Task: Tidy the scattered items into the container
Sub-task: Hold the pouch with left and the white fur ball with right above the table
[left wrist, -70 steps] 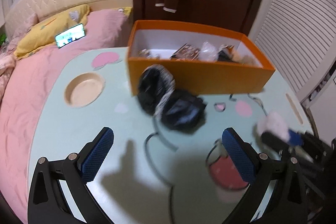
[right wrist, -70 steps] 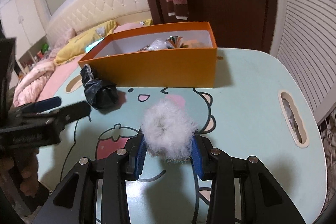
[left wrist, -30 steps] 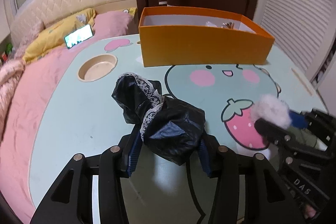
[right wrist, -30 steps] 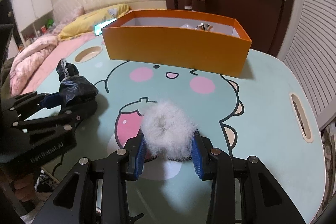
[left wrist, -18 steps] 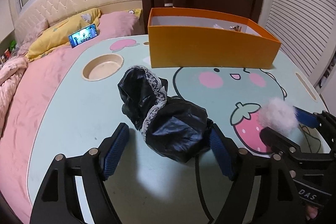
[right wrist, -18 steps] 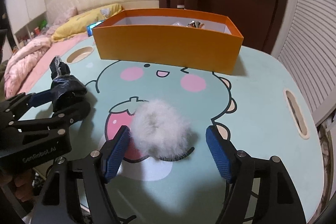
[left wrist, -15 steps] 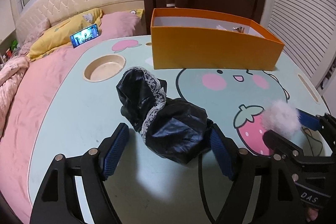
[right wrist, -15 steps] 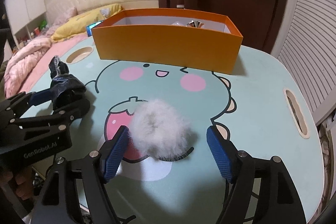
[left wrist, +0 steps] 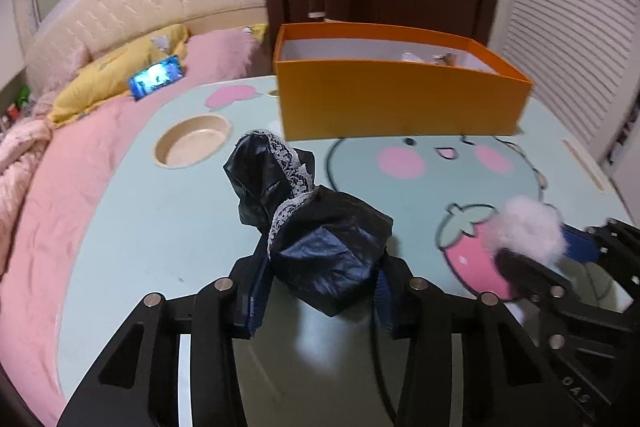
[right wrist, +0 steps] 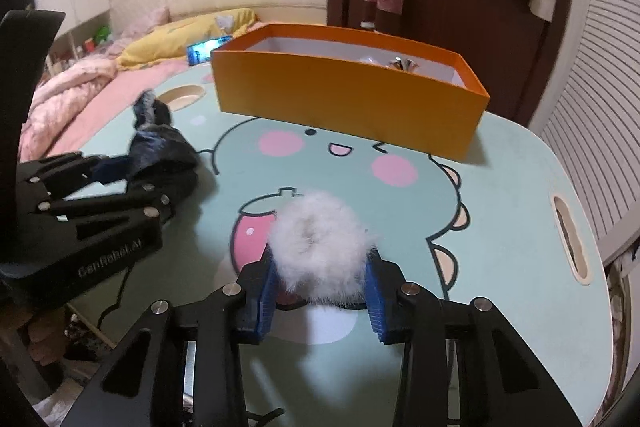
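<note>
Now both tools had just closed short of the box (left wrist: 400,99): the left tool (left wrist: 316,291) squeezed the soft, crumpled black bag (left wrist: 320,247), and the right tool (right wrist: 320,291) pinched the light, fluffy puff (right wrist: 320,247) at its middle.

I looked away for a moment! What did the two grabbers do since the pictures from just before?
Both opened, then have just been closing again. The left gripper is clamped back on the black lace-trimmed bundle, and the right gripper is back on the white fluffy scrunchie. Half a second ago both things lay loose between wide jaws. The orange box, the table and the phone on the bed stayed put.
</note>
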